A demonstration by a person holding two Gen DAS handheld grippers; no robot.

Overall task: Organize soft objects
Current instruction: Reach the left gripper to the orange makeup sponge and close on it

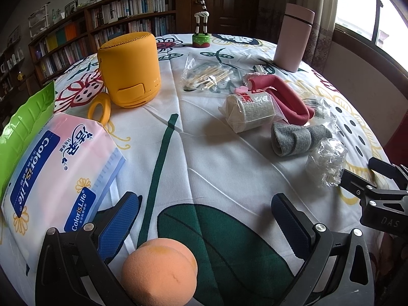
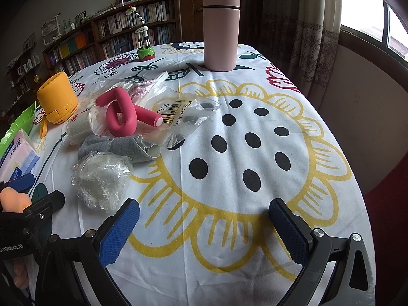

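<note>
An orange foam sponge (image 1: pixel 159 272) sits low between the roots of my left gripper (image 1: pixel 204 216), which stands open; whether it touches the sponge I cannot tell. The sponge (image 2: pixel 14 199) also shows at the left edge of the right wrist view. Ahead on the flowered tablecloth (image 1: pixel 204 153) lie a bandage roll (image 1: pixel 248 111), a bent pink foam curler (image 1: pixel 285 94), a folded grey cloth (image 1: pixel 298 137) and a crumpled clear bag (image 1: pixel 327 160). A tissue pack (image 1: pixel 58 173) lies to the left. My right gripper (image 2: pixel 205 227) is open over a yellow flower print, the clear bag (image 2: pixel 102 178) just left of it.
A yellow speaker (image 1: pixel 128 68) with a yellow ring (image 1: pixel 99 111), a bag of cotton swabs (image 1: pixel 206 76), a giraffe toy (image 1: pixel 201 17) and a pink flask (image 2: pixel 221 30) stand farther back. A green bag (image 1: pixel 23 132) lies at the far left. The table edge drops off on the right.
</note>
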